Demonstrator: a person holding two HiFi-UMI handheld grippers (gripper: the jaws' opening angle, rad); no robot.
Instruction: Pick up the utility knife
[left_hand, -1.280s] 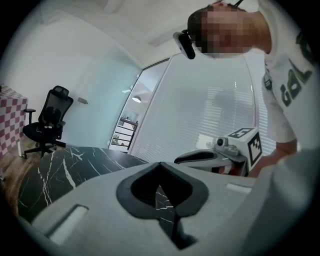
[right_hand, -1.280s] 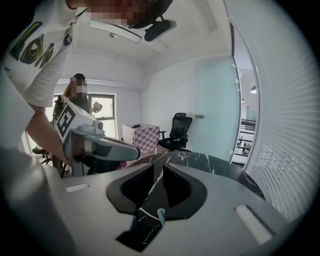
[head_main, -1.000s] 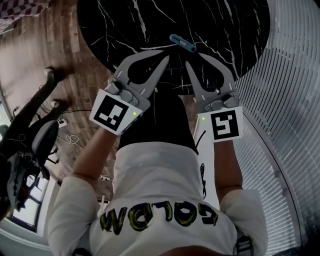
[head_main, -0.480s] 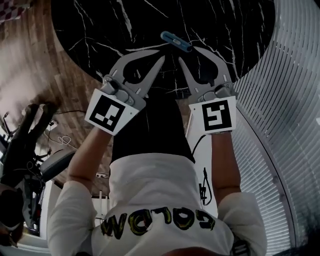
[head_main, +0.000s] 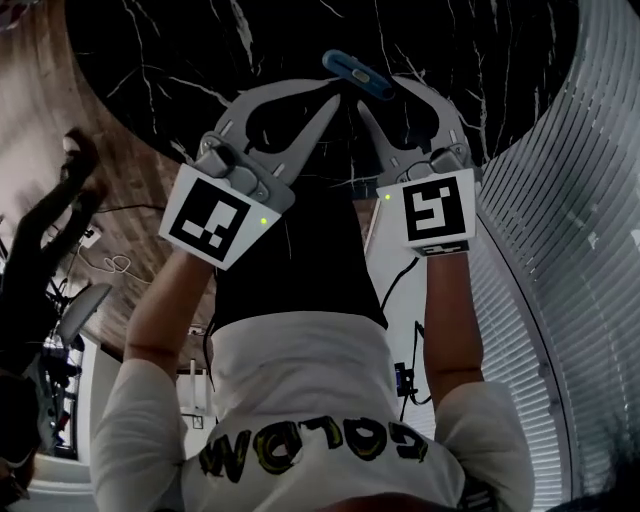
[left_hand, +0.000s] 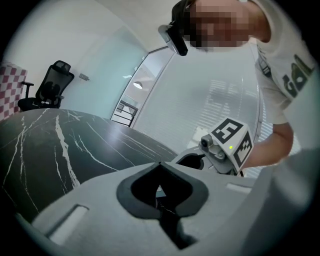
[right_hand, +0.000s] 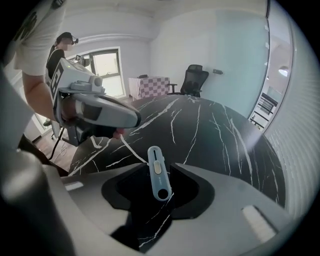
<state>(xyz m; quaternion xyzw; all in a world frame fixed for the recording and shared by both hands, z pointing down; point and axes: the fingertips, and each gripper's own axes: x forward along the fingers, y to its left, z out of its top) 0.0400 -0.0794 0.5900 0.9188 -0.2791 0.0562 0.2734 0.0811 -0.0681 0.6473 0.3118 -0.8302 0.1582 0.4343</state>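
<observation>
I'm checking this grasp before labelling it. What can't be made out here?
- Utility knife: hidden in the left gripper view by the left gripper's own body.
- Whether the right gripper, whose jaws have just been opening with the knife between them, touches the table: no view shows it.
- Table: cut off by the head view's top edge.

So the utility knife (head_main: 357, 76) lies flat on the table (head_main: 180, 50), close to its near edge. The knife's near end sits between the jaws of the right gripper (head_main: 380, 95). Those jaws have just been opening and stand apart, one either side of it. The left gripper (head_main: 336, 98) is just beside it on the left, over that same near edge. An office chair (right_hand: 195, 79) stands beyond the table's far edge.
</observation>
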